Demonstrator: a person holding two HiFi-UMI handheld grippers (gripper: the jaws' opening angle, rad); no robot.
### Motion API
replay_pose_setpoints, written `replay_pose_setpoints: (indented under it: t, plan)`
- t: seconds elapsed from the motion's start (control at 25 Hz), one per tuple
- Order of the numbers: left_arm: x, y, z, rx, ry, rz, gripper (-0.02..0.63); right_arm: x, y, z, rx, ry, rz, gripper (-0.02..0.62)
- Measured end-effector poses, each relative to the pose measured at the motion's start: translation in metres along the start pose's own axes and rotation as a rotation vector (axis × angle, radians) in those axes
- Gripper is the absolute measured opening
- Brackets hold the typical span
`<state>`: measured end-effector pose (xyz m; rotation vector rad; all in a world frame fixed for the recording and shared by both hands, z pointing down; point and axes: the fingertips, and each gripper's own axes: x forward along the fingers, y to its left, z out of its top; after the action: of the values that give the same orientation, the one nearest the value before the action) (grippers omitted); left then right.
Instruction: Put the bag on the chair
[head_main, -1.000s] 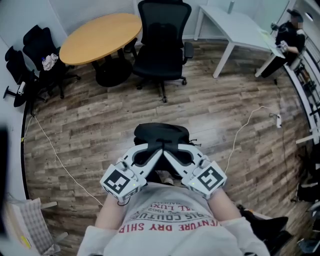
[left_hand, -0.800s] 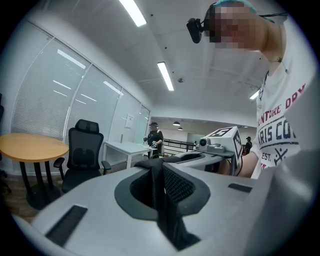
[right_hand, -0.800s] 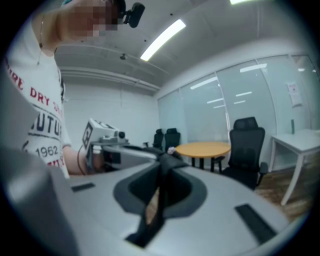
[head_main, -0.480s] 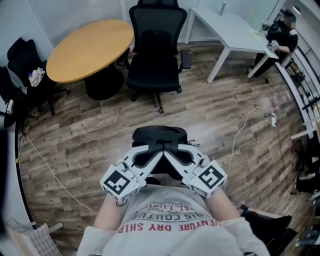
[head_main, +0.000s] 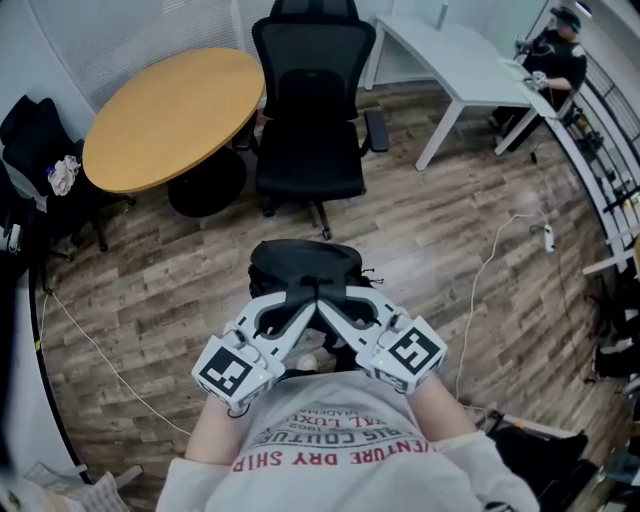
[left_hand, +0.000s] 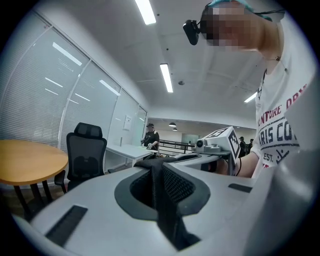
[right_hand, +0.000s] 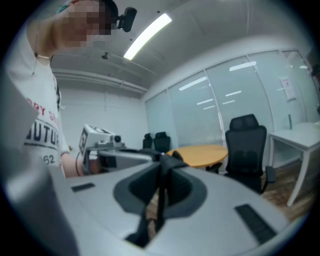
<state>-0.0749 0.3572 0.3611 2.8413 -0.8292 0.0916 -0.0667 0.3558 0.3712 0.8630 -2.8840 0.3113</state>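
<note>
The bag (head_main: 303, 262) is suspended from both grippers in front of the wearer's torso, above the floor (head_main: 180, 260). It is well apart from the chair (head_main: 308, 130) and is not yet on the seat.

**Head view.** The left gripper (head_main: 308, 297) and right gripper (head_main: 326, 300) are shown converging tip to tip over the bag's top. The bag's black body is shown here only. The chair is shown beyond the bag, between the round table (head_main: 165, 115) and the white table (head_main: 455, 60). A cable (head_main: 480, 270) on the floor is seen in this view alone. The jaw state cannot be read from this angle.

**Left gripper view.** The jaws are shown clamped on the bag's strap (left_hand: 161, 197), which runs up between them as a dark band of webbing. The right gripper is seen just beyond the tips. The chair, the white table and a person (left_hand: 150, 136) at that table are shown behind. The bag's body is hidden below the jaws.

**Right gripper view.** The jaws are likewise clenched on the strap, seen as a thin dark band pinched at the centre. The left gripper is seen opposite. The round table and the chair are shown beyond it. Further dark chairs (right_hand: 155, 141) stand by the glass wall.
</note>
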Motion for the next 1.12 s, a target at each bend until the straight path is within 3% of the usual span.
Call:
replay_pose_setpoints:
  t: [0.44, 0.72, 0.92, 1.12]
  plan:
    - [0.071, 0.106, 0.016, -0.038, -0.057, 0.185, 0.052, 0.069, -0.107, 0.018, -0.015, 0.013, 0.167, 0.041]
    - [0.147, 0.158, 0.027, -0.044, -0.058, 0.241, 0.052, 0.081, -0.192, 0.031, -0.029, 0.060, 0.287, 0.041]
    - [0.195, 0.190, 0.023, -0.080, -0.054, 0.288, 0.052, 0.090, -0.248, 0.028, -0.055, 0.095, 0.307, 0.041]
    - [0.240, 0.231, 0.031, -0.095, -0.049, 0.271, 0.052, 0.109, -0.307, 0.039, -0.065, 0.095, 0.264, 0.041]
